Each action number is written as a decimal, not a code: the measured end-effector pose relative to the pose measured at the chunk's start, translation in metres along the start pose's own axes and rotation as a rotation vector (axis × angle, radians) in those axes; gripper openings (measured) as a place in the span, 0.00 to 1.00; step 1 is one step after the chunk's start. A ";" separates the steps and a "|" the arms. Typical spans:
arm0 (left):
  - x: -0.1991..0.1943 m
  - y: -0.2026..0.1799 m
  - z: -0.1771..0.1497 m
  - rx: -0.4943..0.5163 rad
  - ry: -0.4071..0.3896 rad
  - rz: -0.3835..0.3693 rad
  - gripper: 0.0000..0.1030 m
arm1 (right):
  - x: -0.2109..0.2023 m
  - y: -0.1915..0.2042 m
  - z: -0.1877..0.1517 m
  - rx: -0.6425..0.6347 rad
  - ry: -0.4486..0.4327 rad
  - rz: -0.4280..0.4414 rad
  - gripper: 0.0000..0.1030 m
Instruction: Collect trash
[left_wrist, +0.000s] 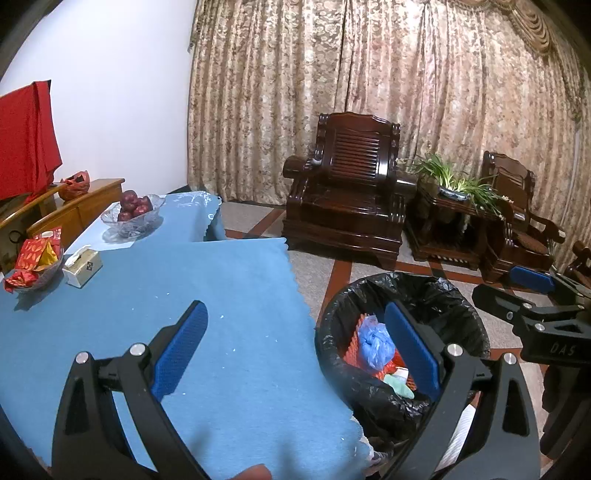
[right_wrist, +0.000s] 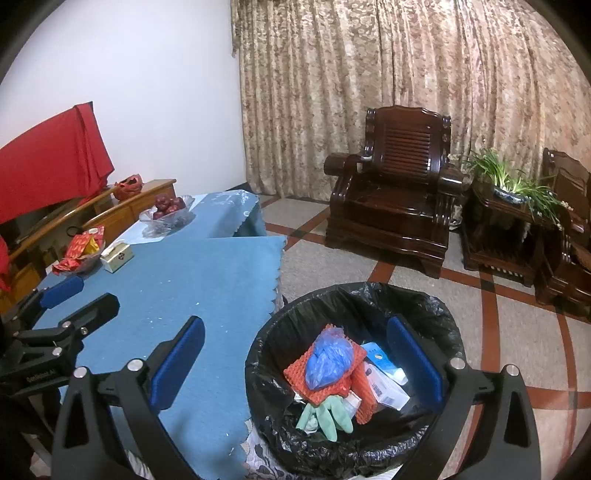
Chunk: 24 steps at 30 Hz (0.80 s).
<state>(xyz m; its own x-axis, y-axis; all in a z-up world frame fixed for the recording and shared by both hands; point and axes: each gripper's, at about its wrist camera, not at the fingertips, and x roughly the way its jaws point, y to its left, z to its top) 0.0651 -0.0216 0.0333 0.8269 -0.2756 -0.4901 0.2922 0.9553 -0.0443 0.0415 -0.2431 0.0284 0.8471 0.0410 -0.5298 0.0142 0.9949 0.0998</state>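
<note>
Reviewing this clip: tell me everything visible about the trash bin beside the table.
The trash bin is round, lined with a crinkled glossy black plastic bag folded over its rim. It stands upright on the tiled floor, close against the blue-clothed table's edge. Inside lie a crumpled blue bag on orange foam netting, a green glove and a white box. Neither gripper touches it.

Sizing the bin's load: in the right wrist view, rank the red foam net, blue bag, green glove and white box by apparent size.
1. Red foam net
2. Blue bag
3-4. White box and green glove look alike; both are partly covered, so unranked.
</note>
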 end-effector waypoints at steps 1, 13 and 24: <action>0.000 0.000 0.000 0.000 0.000 0.000 0.91 | 0.000 0.000 0.000 -0.001 0.000 0.000 0.94; 0.000 0.000 0.000 -0.001 0.000 -0.001 0.91 | 0.001 0.002 0.001 -0.001 0.006 0.000 0.94; 0.000 0.000 0.001 -0.001 0.002 0.000 0.91 | 0.004 0.001 0.002 -0.006 0.009 0.002 0.94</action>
<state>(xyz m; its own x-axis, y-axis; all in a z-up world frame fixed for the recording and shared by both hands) 0.0651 -0.0215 0.0341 0.8261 -0.2757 -0.4916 0.2919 0.9554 -0.0454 0.0458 -0.2418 0.0279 0.8423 0.0439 -0.5373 0.0094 0.9953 0.0961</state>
